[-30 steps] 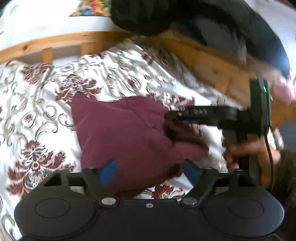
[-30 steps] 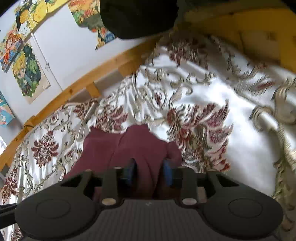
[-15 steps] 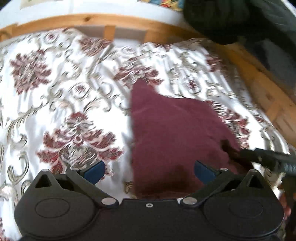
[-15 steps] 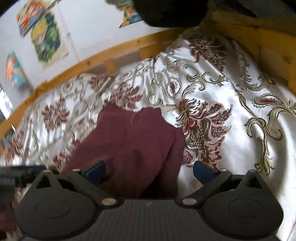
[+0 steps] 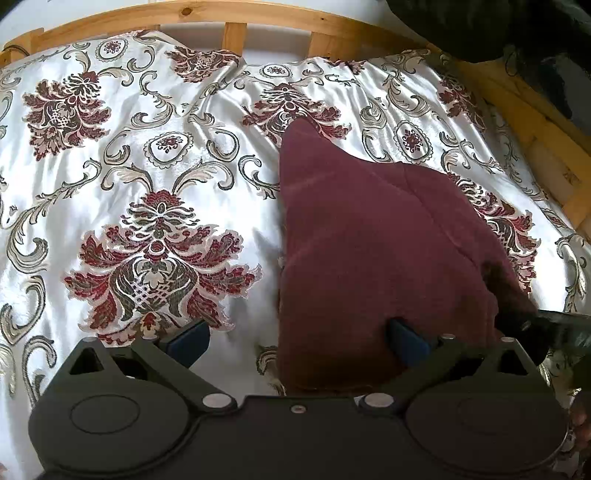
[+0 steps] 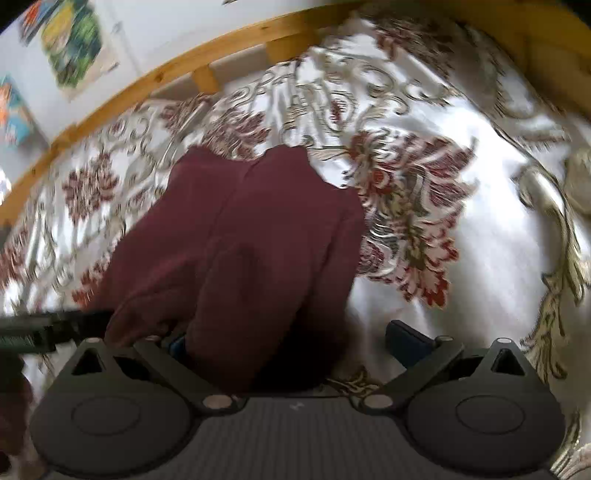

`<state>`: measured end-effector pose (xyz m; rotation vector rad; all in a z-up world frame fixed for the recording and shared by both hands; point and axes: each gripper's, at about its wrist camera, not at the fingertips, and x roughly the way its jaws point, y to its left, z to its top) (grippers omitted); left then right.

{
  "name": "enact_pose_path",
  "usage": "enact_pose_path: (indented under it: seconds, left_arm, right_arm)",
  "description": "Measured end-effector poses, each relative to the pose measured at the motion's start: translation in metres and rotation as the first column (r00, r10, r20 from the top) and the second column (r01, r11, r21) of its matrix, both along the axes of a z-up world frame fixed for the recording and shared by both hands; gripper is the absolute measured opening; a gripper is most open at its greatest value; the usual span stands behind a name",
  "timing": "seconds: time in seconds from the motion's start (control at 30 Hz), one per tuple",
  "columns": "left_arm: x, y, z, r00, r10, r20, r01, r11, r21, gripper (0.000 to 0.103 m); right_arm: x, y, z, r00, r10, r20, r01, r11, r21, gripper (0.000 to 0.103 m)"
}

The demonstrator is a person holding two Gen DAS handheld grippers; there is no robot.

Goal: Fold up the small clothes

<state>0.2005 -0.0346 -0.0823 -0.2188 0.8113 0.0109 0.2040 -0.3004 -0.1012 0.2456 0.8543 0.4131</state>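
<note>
A small maroon garment [image 5: 373, 258] lies partly folded on the white floral bedspread [image 5: 147, 177]. It also shows in the right wrist view [image 6: 251, 236], bunched at its near end. My left gripper [image 5: 295, 338] is open, its right finger resting against the garment's near edge, its left finger over bare bedspread. My right gripper [image 6: 288, 338] is open, with the garment's near end lying over its left finger. The right gripper's tip [image 5: 554, 328] shows at the right edge of the left wrist view, by the garment's dark corner.
A wooden bed rail [image 5: 236, 18] runs along the far side and the right side [image 5: 546, 136]. Colourful posters [image 6: 74, 44] hang on the wall. The bedspread [image 6: 461, 229] stretches bare to the right of the garment. A dark sleeve [image 5: 498, 26] hangs at the top right.
My right gripper has opened and let go of the garment. The left gripper has opened wider and swung left, so the garment now lies at its right finger.
</note>
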Motion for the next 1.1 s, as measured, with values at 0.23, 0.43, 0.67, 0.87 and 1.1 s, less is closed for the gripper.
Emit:
enact_pose_path:
  seconds: [0.23, 0.43, 0.67, 0.87, 1.1]
  left_arm:
    - [0.004, 0.001, -0.008, 1.0, -0.008, 0.002, 0.008, 0.999, -0.035, 0.102]
    - [0.009, -0.002, -0.01, 0.999, -0.033, 0.006, 0.033, 0.999, -0.038, 0.102]
    - [0.02, 0.005, -0.015, 0.998, -0.059, -0.014, 0.057, 0.992, -0.109, 0.102]
    - [0.025, 0.005, -0.017, 0.997, -0.079, -0.021, 0.076, 0.988, -0.134, 0.102]
    - [0.035, 0.016, -0.008, 0.993, -0.12, 0.004, 0.118, 0.975, -0.186, 0.102]
  right_arm:
    - [0.003, -0.028, 0.007, 0.996, -0.029, 0.087, 0.006, 0.967, 0.254, 0.103]
    - [0.036, -0.018, -0.01, 0.991, -0.086, 0.106, 0.056, 0.964, 0.259, 0.098]
    - [0.048, -0.005, -0.024, 0.989, -0.063, 0.131, 0.036, 0.98, 0.196, 0.051]
    - [0.05, -0.013, -0.022, 0.989, -0.07, 0.127, 0.039, 0.973, 0.228, 0.048]
    - [0.062, -0.025, -0.033, 0.992, -0.094, 0.08, 0.065, 0.948, 0.31, 0.074]
